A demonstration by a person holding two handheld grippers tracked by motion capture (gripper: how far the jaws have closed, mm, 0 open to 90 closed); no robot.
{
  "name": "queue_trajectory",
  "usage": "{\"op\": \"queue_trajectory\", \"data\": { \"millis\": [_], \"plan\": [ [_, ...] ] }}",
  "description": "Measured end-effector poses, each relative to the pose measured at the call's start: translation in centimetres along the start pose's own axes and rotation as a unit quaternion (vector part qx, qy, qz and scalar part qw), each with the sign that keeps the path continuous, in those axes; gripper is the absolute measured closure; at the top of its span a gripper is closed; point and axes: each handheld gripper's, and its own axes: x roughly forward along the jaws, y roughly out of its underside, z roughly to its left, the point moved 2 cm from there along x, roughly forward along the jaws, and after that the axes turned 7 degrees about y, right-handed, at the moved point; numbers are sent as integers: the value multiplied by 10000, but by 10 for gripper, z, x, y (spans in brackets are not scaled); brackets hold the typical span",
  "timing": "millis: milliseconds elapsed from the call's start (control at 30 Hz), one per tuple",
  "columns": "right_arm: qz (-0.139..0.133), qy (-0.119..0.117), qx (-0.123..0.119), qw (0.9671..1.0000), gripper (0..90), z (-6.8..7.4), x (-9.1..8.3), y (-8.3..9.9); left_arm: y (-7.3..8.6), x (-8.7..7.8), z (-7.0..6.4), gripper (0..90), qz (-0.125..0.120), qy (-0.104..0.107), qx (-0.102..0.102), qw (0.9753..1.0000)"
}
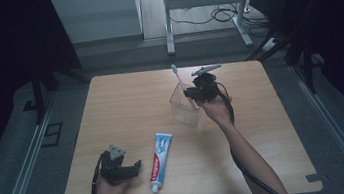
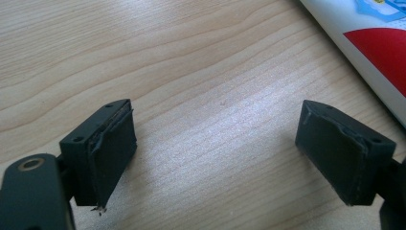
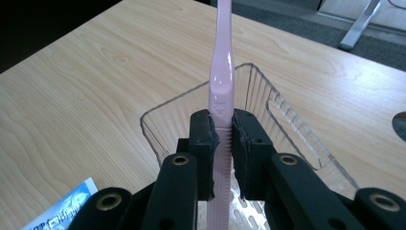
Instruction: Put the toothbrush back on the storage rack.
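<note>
Right gripper [image 1: 191,94] sits at the far middle of the wooden table [image 1: 125,103], its jaws pressed tight on the handle of a pink toothbrush [image 1: 182,86], which stands nearly upright with its white bristled head topmost and its lower end down inside a clear plastic container [image 1: 183,106]. Seen from the right gripper view, the right gripper [image 3: 224,139] clamps the toothbrush [image 3: 221,86] from both sides at the thick part of the handle, the pads touching it with no gap, and the handle's ribbed lower part runs on below the jaws into the container [image 3: 268,105], whose ribbed clear walls rise around and beyond the jaws. A corner of the toothpaste tube [image 3: 62,208] lies on the table at the lower left of that view. In the high view the toothpaste tube [image 1: 160,160] lies flat on the near half of the table, cap end towards the person, well apart from the container. Left gripper [image 1: 136,166] rests low near the front edge, just beside the tube on its left side, pointing towards it. From the left gripper view the left gripper [image 2: 215,148] has its jaws spread wide with bare wood between them and nothing held, and the white and red toothpaste tube [image 2: 378,48] lies just past the right-hand jaw, not touching it
</note>
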Motion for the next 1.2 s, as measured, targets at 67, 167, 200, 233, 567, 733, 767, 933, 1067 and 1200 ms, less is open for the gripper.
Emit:
{"op": "queue_trajectory", "data": {
  "millis": [67,167,200,233,567,733,767,933,1067,1200],
  "plan": [
    [34,-2,-3,10000,781,0,2,2,0,0,0,137,5,4,-1,10000],
    [123,9,-13,9999,780,0,4,5,0,0,0,137,3,-1,1,10000],
    [158,7,-13,9999,780,0,5,6,0,0,0,137,1,-2,-1,10000],
    [185,5,-5,9998,780,-1,6,7,0,0,0,137,2,-2,1,10000],
    [328,-42,-5,9995,779,0,11,10,0,0,0,137,1,0,-1,10000],
    [382,-54,16,9993,776,0,12,11,0,0,0,137,3,0,2,10000],
    [398,-57,22,9992,776,0,12,11,0,0,0,137,2,-3,3,10000],
    [429,-84,28,9990,770,-1,12,11,0,0,0,137,1,-4,1,10000],
    [439,-86,6,9990,741,-2,11,11,0,0,0,137,6,-5,6,10000],
    [414,-66,6,9991,734,-2,8,10,0,0,0,137,2,-2,6,10000]
  ]
}}
